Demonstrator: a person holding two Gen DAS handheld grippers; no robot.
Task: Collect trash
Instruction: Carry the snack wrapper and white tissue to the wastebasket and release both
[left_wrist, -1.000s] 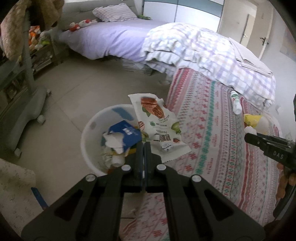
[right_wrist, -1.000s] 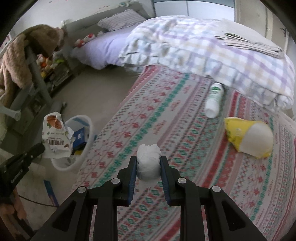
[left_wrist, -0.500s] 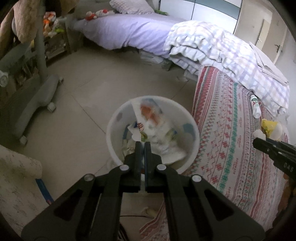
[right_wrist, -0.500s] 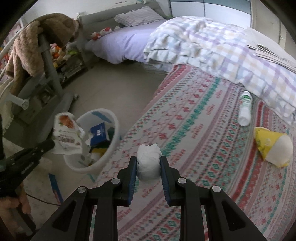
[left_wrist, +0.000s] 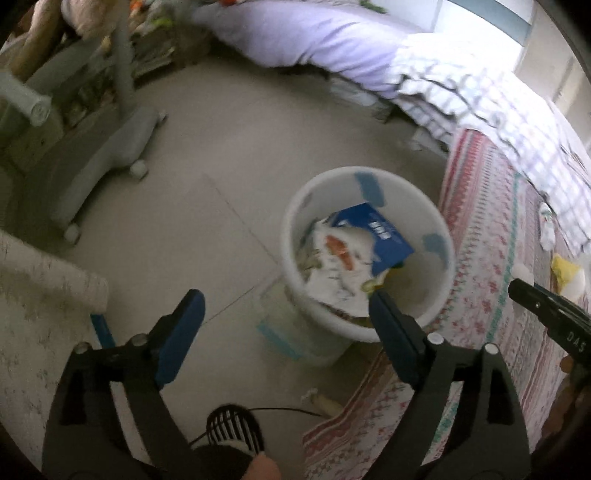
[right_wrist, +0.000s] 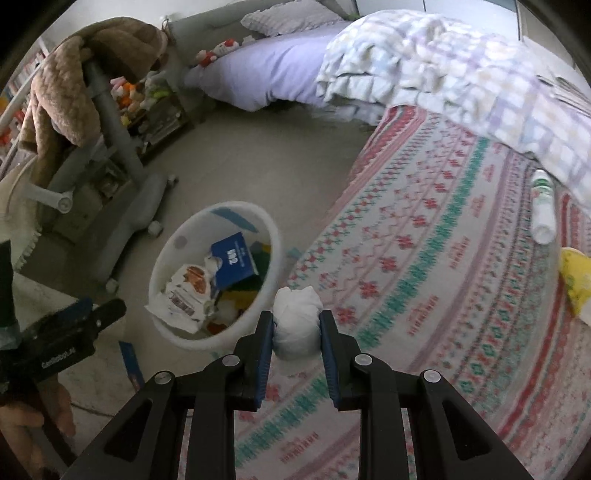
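A white round bin (left_wrist: 369, 325) (right_wrist: 258, 295) stands on the floor beside the patterned bedspread (right_wrist: 443, 295). A white snack wrapper (left_wrist: 340, 266) (right_wrist: 188, 295) lies in the bin on a blue box (left_wrist: 376, 232) (right_wrist: 234, 260). My left gripper (left_wrist: 284, 306) is open and empty, just above the bin's near rim. My right gripper (right_wrist: 296, 328) is shut on a white crumpled tissue wad (right_wrist: 296, 317), held over the bedspread edge, right of the bin. A white bottle (right_wrist: 543, 210) and a yellow-white wrapper (right_wrist: 576, 280) lie on the bed.
A grey wheeled chair base (right_wrist: 122, 221) with a brown blanket (right_wrist: 74, 85) stands left of the bin. A lilac bed (right_wrist: 273, 70) and a checked quilt (right_wrist: 443, 70) lie behind. A blue strip (right_wrist: 131, 362) lies on the floor near the bin.
My left gripper has opened and let go of the snack wrapper, which now lies in the bin. My right gripper has carried the tissue wad leftward, closer to the bin.
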